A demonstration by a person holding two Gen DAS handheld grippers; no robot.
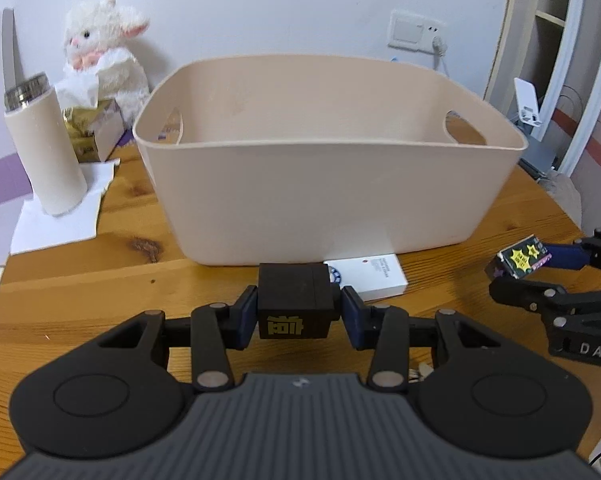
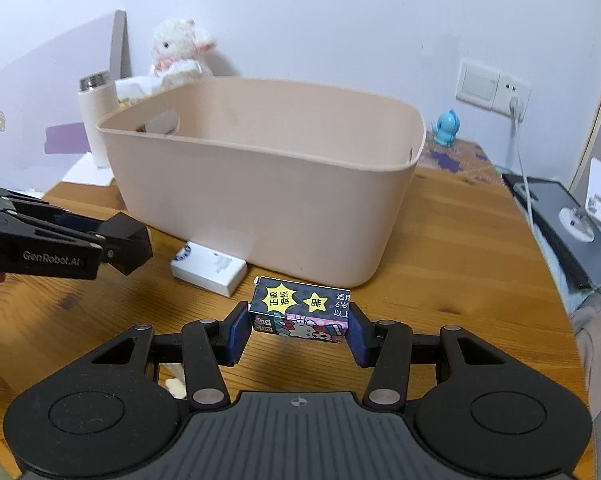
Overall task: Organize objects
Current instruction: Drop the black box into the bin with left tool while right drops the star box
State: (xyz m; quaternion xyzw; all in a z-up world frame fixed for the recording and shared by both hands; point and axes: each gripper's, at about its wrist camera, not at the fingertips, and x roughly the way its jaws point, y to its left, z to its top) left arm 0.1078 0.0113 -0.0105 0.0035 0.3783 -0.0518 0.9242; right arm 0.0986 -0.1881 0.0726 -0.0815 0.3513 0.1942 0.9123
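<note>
Wooden desk (image 1: 80, 300) boards are stretching out ahead of you, running up to a pale wall behind. Sitting in the middle of the desk is a large beige bin (image 1: 328, 196) with cut-out handles at both ends, and what it is holding inside is hidden from both views.

Your left gripper (image 1: 299, 314) is holding a small black box (image 1: 294, 300) with a gold character on its near face; the blue fingers (image 1: 246, 320) are pressing in on its two sides, just in front of the bin's near wall. A flat white box (image 1: 370, 278) is lying on the desk right behind it, touching the foot of the bin.

Your right gripper (image 2: 299, 328) is gripping a colourful cartoon box (image 2: 300, 314) with yellow stars and a cat character, its fingers (image 2: 358, 334) clamping both ends. You are holding it above the desk, near the bin's front right corner.

Off to the left, a beige bottle (image 1: 44, 148) with a metal cap is standing on white paper (image 1: 60, 208), near a tissue pack (image 1: 90, 128) and a white plush lamb (image 1: 104, 52). A small blue figure (image 2: 444, 128) is standing beyond the bin on the right, below a wall socket (image 2: 492, 88).
</note>
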